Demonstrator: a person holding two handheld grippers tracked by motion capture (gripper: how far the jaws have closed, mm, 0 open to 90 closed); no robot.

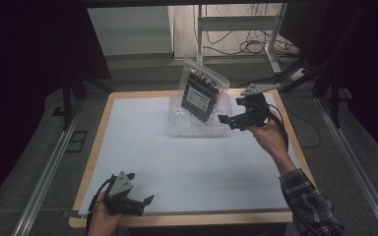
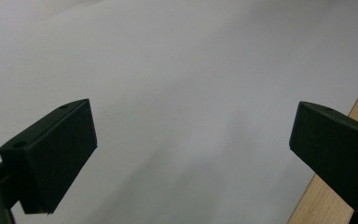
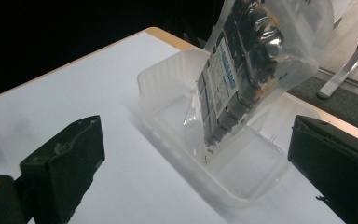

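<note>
The left gripper (image 1: 137,200) sits at the near left corner of the table (image 1: 98,147), held in a hand (image 1: 101,221) that comes in from the near edge; its jaws stand wide apart with nothing between them, and in the left gripper view they frame only the white mat (image 2: 177,93) and a strip of the wooden table edge (image 2: 335,196). The gripper lies low over the mat, its grey plate (image 1: 123,183) facing up. Well apart from it, toward the far middle of the table, stands a clear tray (image 1: 177,125) on the mat. A clear bag (image 1: 203,91) with a dark packet inside leans upright in the tray, its lower end down in the tray and its top rising above the rim, tilted toward the far left. The right gripper view shows the bag (image 3: 247,70) resting against the tray (image 3: 168,88), its bottom edge on the tray floor. Just to the right of the tray hovers the right gripper (image 1: 231,119), held by a hand (image 1: 268,135) on a plaid sleeve (image 1: 307,201) reaching in from the near right. Its jaws are spread wide and grip nothing; the bag and tray lie ahead of them, near but untouched.
</note>
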